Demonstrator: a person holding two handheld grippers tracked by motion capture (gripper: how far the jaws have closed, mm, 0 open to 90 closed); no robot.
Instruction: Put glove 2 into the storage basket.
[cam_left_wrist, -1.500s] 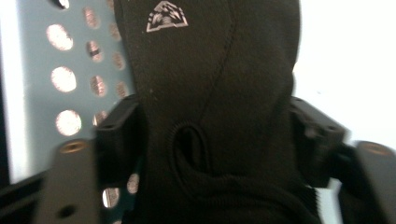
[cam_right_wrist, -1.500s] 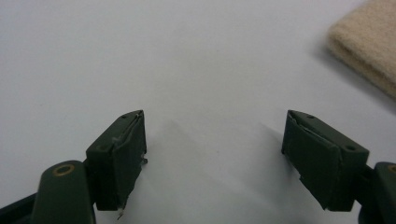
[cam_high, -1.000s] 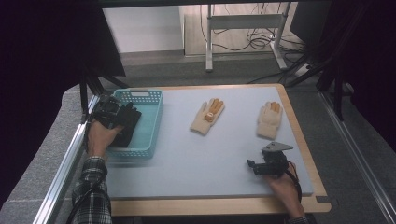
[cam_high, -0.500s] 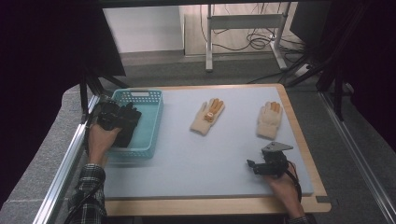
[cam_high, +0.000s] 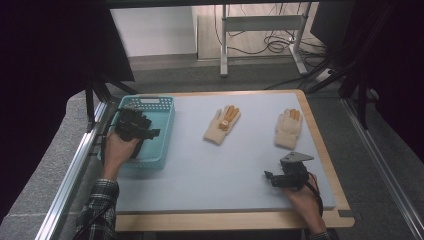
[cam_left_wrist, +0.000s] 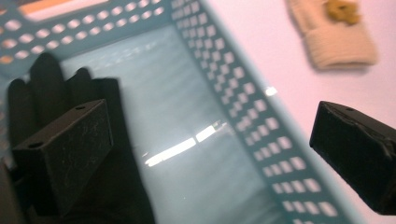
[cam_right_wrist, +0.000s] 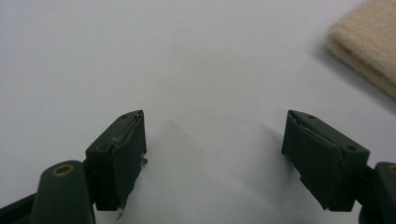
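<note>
The left claw (cam_high: 142, 131) hangs over the teal perforated basket (cam_high: 161, 107), which sits near the counter's (cam_high: 210, 175) far left corner. Its jaws have just been opening and now stand spread wide, with nothing between them. In the left gripper view a black glove (cam_left_wrist: 56, 93) lies on the basket's floor against one wall, its fingers pointing toward the far end wall; one jaw is in front of the glove, the other over the basket's long side wall. Whether that jaw touches the glove cannot be told. The right claw (cam_high: 272, 177) is low near the counter's near right corner, its jaws spread apart and empty above the bare pale surface, as the right gripper view shows. Two cream knitted gloves lie on the counter toward the far edge: one with orange fingertips (cam_high: 222, 125) near the middle, just beside the basket's right side, and a second (cam_high: 289, 128) close to the right edge, beyond the right claw and apart from it.
</note>
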